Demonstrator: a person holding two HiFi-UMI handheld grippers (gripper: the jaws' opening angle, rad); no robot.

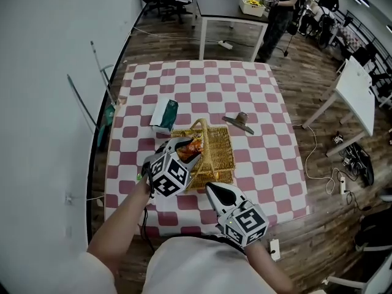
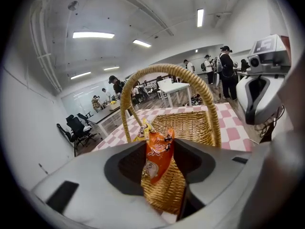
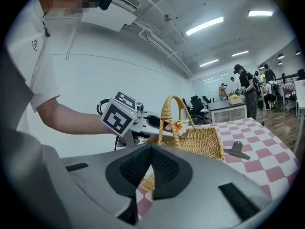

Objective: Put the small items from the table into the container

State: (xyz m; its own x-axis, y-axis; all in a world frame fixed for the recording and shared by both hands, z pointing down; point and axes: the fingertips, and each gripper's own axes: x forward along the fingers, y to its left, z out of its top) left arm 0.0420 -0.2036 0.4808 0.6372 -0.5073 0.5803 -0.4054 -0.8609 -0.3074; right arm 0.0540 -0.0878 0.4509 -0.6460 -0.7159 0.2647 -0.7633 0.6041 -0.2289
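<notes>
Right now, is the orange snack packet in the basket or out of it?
Out: the orange snack packet hangs pinched in the left gripper over the near rim of the wicker basket, not resting inside it.

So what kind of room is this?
Probably a big shared office or lab, not a home. There are white desks, black office chairs and long strip lights on the ceiling, and several people stand about at the far end.

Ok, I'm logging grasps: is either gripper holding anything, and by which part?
The left gripper holds an orange packet by its near end, the rest sticking out over the basket. The right gripper is shut and empty.
</notes>
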